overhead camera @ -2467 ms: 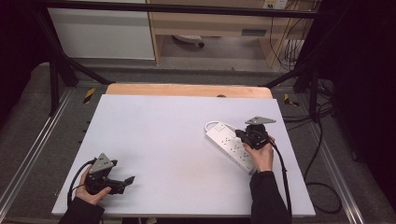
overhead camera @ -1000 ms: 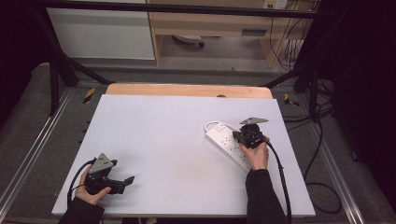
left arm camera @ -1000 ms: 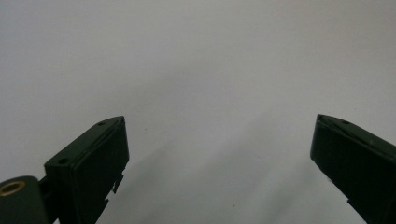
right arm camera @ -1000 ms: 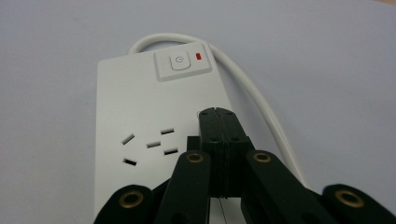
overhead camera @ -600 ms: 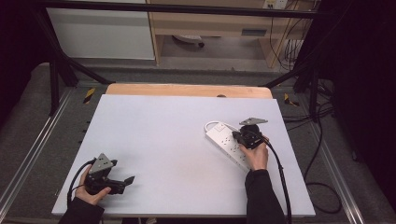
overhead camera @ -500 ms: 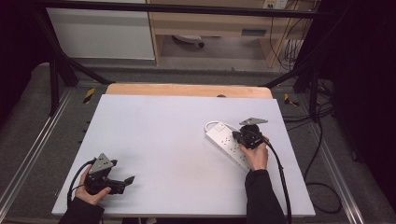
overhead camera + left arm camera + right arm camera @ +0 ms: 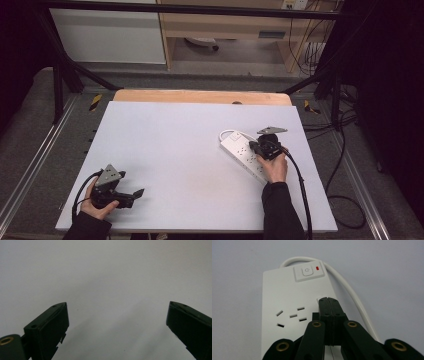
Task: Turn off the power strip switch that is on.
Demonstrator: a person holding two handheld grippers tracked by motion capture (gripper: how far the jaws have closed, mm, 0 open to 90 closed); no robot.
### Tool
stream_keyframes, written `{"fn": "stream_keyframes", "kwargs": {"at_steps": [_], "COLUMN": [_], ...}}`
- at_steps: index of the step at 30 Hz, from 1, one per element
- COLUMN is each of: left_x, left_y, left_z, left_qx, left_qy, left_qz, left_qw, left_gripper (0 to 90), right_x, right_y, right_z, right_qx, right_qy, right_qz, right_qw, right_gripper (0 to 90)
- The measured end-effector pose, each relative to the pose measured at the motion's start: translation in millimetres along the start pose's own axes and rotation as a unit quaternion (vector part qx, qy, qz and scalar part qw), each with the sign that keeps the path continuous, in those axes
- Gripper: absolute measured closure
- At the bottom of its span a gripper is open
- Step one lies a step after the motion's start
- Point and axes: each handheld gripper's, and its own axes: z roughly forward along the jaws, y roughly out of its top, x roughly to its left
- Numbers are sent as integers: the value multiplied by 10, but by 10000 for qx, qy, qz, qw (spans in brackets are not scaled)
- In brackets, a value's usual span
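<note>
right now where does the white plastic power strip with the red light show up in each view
High view: the white plastic power strip lies right of centre on the pale table, under the right gripper.
Left gripper view: not in it; open jaws over bare table.
Right gripper view: the strip fills the middle, its power button at the top, shut jaws over it.
Shared landmark: the strip's white cable looping from its button end.

The white table top (image 7: 190,150) is lit evenly from above and reads bright, while the room around it falls dark, black at upper right. The left gripper view shows soft grey shadows at the bottom; its black jaws are slightly blurred.
</note>
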Motion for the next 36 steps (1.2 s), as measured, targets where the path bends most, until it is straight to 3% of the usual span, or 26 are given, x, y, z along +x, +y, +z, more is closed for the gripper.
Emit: {"fn": "stream_keyframes", "kwargs": {"at_steps": [4, 22, 29, 36], "left_x": [2, 1, -3, -3], "left_y": [0, 0, 1, 1], "left_z": [3, 6, 7, 10], "left_qx": [-3, 13, 27, 36], "left_qy": [3, 3, 20, 24], "left_qz": [-13, 2, 5, 9], "left_qw": [10000, 10000, 10000, 10000], "left_gripper": [41, 41, 41, 41], "right_x": [-26, -22, -38, 13], "right_y": [-41, -22, 20, 35], "right_z": [-6, -24, -181, -307], "right_qx": [-137, -48, -264, -294], "right_qy": [77, -54, 64, 220], "right_qz": [129, 33, 85, 13], "right_qw": [9998, 10000, 9996, 9993], "right_gripper": [900, 900, 900, 720]}}
